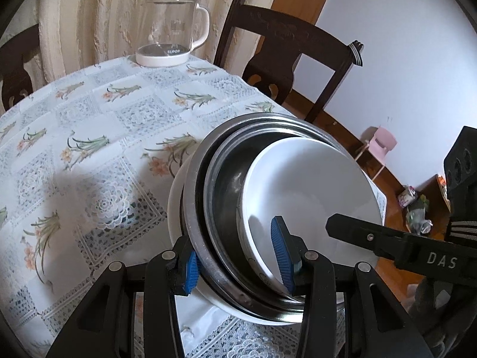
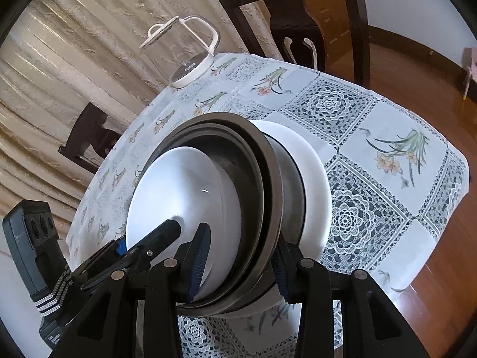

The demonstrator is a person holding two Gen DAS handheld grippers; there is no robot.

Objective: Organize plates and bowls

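A white bowl point(image 1: 307, 185) point(image 2: 179, 191) sits nested inside two steel bowls point(image 1: 226, 179) point(image 2: 259, 185), and a white plate point(image 1: 174, 205) point(image 2: 316, 185) lies under them. My left gripper point(image 1: 237, 264) is shut across the near rims of the nested bowls, one blue pad outside the steel wall and one inside the white bowl. My right gripper point(image 2: 240, 268) clamps the opposite rims the same way. In the left wrist view its black finger point(image 1: 372, 238) reaches in from the right. Whether the stack is off the table I cannot tell.
The table has a floral lace tablecloth point(image 1: 89, 137) point(image 2: 372, 137); the stack sits near its edge. A glass kettle point(image 1: 170, 29) point(image 2: 184, 50) stands at the far side. Dark wooden chairs point(image 1: 286, 56) point(image 2: 298, 15) surround the table, with wooden floor point(image 2: 441, 253) beyond.
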